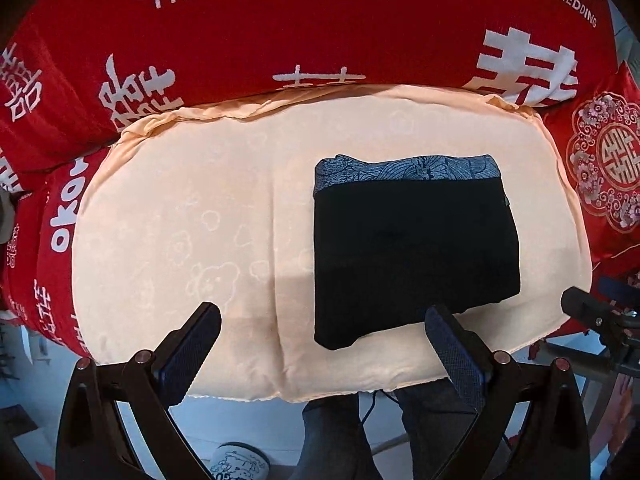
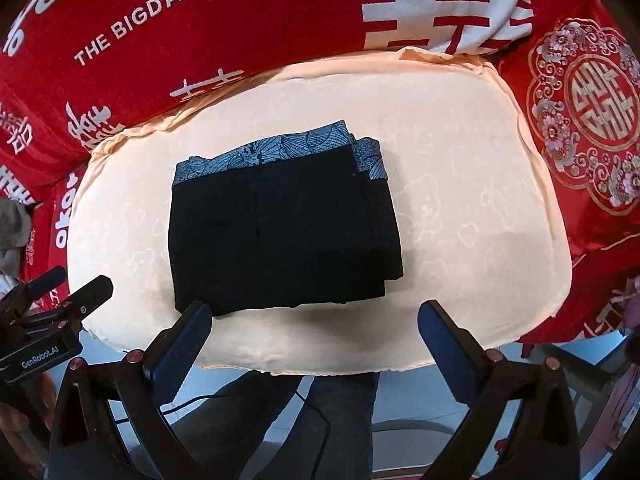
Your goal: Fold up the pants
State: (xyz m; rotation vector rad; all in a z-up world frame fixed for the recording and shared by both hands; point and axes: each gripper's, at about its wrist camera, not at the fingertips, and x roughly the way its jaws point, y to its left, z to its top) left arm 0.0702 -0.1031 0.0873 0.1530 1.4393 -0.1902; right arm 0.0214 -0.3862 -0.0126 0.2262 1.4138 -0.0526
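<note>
Now the black pants (image 2: 280,232) lie folded into a compact rectangle on the cream cushion (image 2: 460,208), their blue patterned waistband (image 2: 276,148) at the far edge. Both tools hover above it: the left hand-held gripper (image 1: 320,344) has its jaws spread wide with nothing between them, and the right hand-held gripper (image 2: 316,340) is likewise fully parted and empty. Red bedding (image 1: 320,32) with white lettering surrounds the cushion.
</note>
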